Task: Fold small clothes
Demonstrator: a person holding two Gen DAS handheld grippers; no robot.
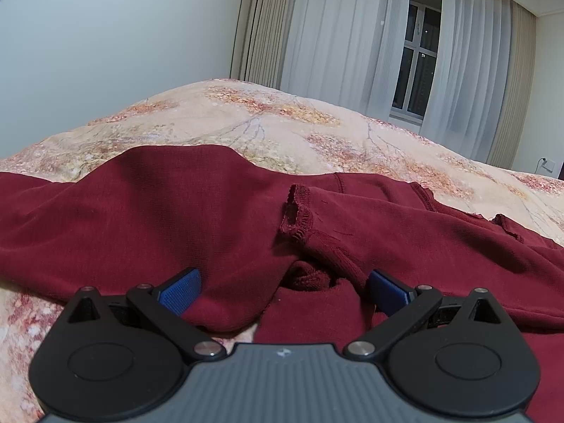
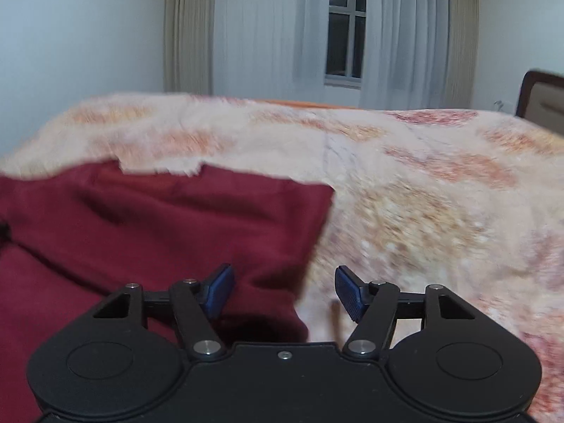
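A dark red knit garment lies crumpled on the floral bedspread. A frayed sleeve cuff lies across its middle. My left gripper is open, its blue pads on either side of a bunched fold of the garment's near edge. In the right wrist view the garment fills the left half. My right gripper is open over the garment's right edge, with the left pad over cloth and the right pad over the bedspread. That view is blurred.
The bed runs back to a white wall and a curtained window. A wall socket is at the far right. A headboard shows at the right edge of the right wrist view.
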